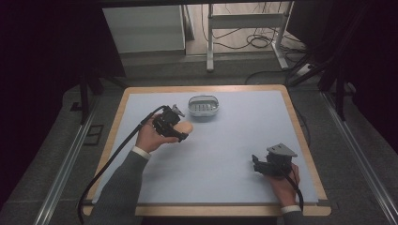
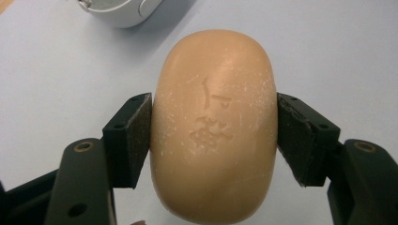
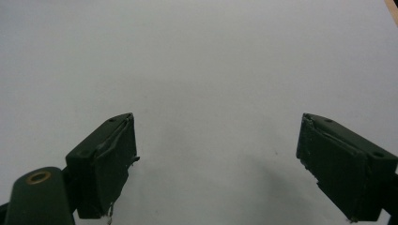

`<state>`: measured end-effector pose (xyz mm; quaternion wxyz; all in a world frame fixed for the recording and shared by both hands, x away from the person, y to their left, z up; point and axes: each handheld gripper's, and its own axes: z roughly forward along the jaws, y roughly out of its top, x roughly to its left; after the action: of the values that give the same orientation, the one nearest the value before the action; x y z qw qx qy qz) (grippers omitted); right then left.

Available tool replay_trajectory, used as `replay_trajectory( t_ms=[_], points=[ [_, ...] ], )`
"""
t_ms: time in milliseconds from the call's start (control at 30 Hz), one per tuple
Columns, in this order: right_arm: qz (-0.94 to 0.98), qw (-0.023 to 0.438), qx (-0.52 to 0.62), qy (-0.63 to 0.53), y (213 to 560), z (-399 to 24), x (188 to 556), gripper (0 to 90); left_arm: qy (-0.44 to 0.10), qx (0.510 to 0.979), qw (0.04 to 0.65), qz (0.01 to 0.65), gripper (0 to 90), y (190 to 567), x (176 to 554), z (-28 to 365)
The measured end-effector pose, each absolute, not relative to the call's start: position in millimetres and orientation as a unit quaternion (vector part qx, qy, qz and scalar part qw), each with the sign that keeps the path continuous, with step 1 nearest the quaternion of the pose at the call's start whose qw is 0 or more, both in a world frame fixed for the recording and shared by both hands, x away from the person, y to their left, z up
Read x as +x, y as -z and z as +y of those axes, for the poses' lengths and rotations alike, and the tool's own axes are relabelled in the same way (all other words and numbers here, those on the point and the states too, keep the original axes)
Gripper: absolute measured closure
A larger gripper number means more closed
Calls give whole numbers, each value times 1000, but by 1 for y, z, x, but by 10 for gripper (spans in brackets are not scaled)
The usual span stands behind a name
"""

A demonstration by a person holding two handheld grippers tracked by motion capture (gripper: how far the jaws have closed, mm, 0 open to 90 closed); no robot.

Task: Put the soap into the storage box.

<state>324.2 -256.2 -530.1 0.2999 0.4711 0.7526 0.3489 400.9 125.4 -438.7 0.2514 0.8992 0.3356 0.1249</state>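
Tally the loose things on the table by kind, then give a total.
Soap bar, tan, clamped in the left gripper: 1
Soap dish, pale grey: 1
Total: 2

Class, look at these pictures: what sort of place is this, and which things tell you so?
Probably a lab or workshop set up for recording, not a home: a wood-edged table with a plain blue top, loose cables on the floor beyond it, and a metal desk frame standing behind.
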Motion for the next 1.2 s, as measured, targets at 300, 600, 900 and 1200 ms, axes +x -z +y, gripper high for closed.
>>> replay_trajectory(
  t_ms=[300,600,900,1200],
  points=[
    [753,300,471,-348,530,-256,324,126,-122,899,252,337,327,439,408,122],
    [754,301,470,-347,530,-256,324,126,-124,899,254,335,327,437,415,119],
    [754,302,470,-345,530,-255,324,126,-125,898,256,334,327,434,422,114],
    [754,303,470,-345,530,-255,324,126,-127,898,258,333,328,428,429,109]
  ],
)
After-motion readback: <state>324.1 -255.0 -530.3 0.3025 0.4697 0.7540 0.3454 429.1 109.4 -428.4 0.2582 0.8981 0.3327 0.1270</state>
